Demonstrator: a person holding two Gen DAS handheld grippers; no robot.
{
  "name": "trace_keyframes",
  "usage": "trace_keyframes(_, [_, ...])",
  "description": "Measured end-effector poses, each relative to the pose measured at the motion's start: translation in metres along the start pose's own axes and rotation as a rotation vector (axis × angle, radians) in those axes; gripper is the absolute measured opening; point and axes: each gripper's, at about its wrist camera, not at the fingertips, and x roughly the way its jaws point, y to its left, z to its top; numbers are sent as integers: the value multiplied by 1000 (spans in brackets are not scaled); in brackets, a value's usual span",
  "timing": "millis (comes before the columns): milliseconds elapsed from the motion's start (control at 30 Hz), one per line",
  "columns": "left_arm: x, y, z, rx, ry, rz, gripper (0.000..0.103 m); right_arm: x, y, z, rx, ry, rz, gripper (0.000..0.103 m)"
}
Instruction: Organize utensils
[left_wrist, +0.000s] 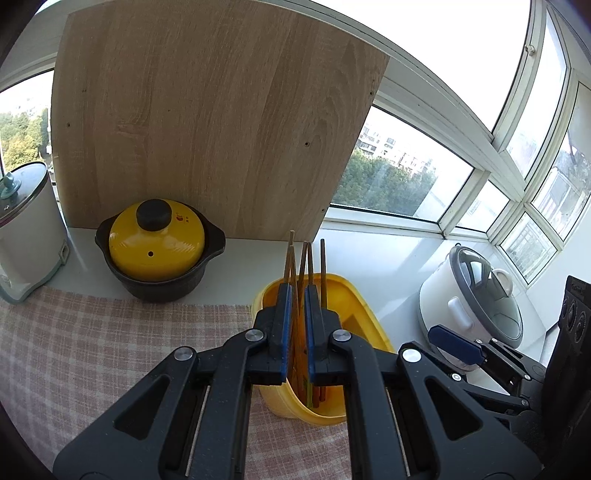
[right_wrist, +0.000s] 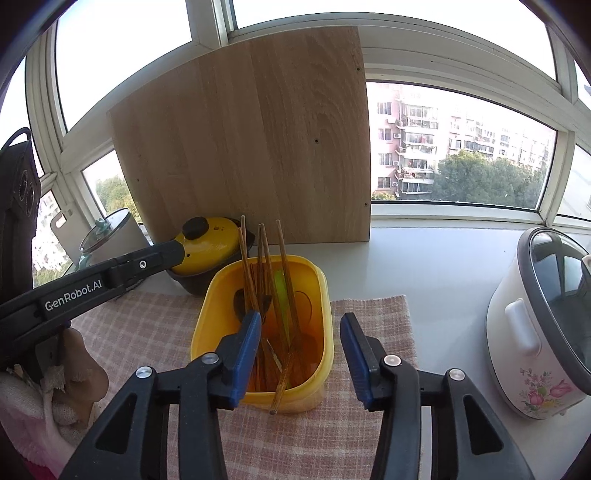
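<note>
Chopsticks stand in a yellow tub on the counter, both grippers at it.

A wood board (right_wrist: 255, 147) leans against the window at the back of the white counter (right_wrist: 436, 258). A checked cloth (left_wrist: 92, 339) covers the near part. A rice cooker (right_wrist: 546, 332) stands to the right, a yellow-lidded pot (left_wrist: 159, 247) to the left, before the board. The tub (right_wrist: 321, 295) sits on the cloth, with chopsticks (right_wrist: 284, 280) leaning upright inside it. The right gripper (right_wrist: 301, 332) hangs over the tub's near rim, jaws spread wide and holding nothing. The left gripper (left_wrist: 297, 325) has its jaws nearly together around the chopsticks; whether they actually pinch them I cannot tell.
</note>
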Motion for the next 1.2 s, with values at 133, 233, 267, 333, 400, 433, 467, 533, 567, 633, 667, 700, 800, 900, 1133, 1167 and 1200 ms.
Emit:
trace_keyframes(133, [-13,3,-5,5,-4,13,4,-13,7,-4,-12,-16,-12,55])
trace_keyframes(233, [-24,4,-9,20,-13,26,6,-23,10,-8,-7,-25,-16,62])
trace_keyframes(267, [-29,4,-11,28,-18,29,12,-27,12,-9,-3,-32,-18,67])
trace_keyframes(333, [-40,2,-15,44,-27,30,20,-36,16,-12,-3,-43,-19,68])
trace_keyframes(400, [-52,0,-20,70,-41,38,20,-45,20,-15,-6,-53,-24,69])
trace_keyframes(433, [-57,-2,-23,81,-45,42,20,-50,22,-16,-7,-62,-29,71])
trace_keyframes(467, [-63,-3,-25,89,-49,47,23,-55,24,-17,-8,-71,-33,75])
trace_keyframes(533, [-75,-4,-31,100,-57,46,39,-65,28,-19,-7,-85,-38,80])
trace_keyframes(567, [-82,-4,-34,106,-66,48,45,-70,30,-20,-7,-92,-36,81])
trace_keyframes(633, [-95,-5,-39,126,-77,58,45,-80,34,-21,-6,-106,-41,84])
trace_keyframes(667, [-101,-6,-42,133,-81,64,46,-84,36,-22,-6,-113,-45,86])
trace_keyframes(700, [-107,-5,-45,136,-82,65,51,-88,37,-24,-7,-119,-46,87])
trace_keyframes(800, [-125,-4,-53,136,-94,63,67,-100,41,-27,-5,-133,-56,90])
trace_keyframes(900, [-142,-6,-60,163,-115,81,70,-110,44,-30,-3,-150,-69,93])
trace_keyframes(1133, [-173,-8,-77,204,-133,103,81,-136,50,-41,14,-198,-118,103])
trace_keyframes(1167, [-176,-9,-79,206,-129,106,83,-138,51,-42,11,-201,-123,103])
trace_keyframes(1200, [-179,-9,-82,205,-130,110,86,-140,52,-44,8,-202,-129,103])
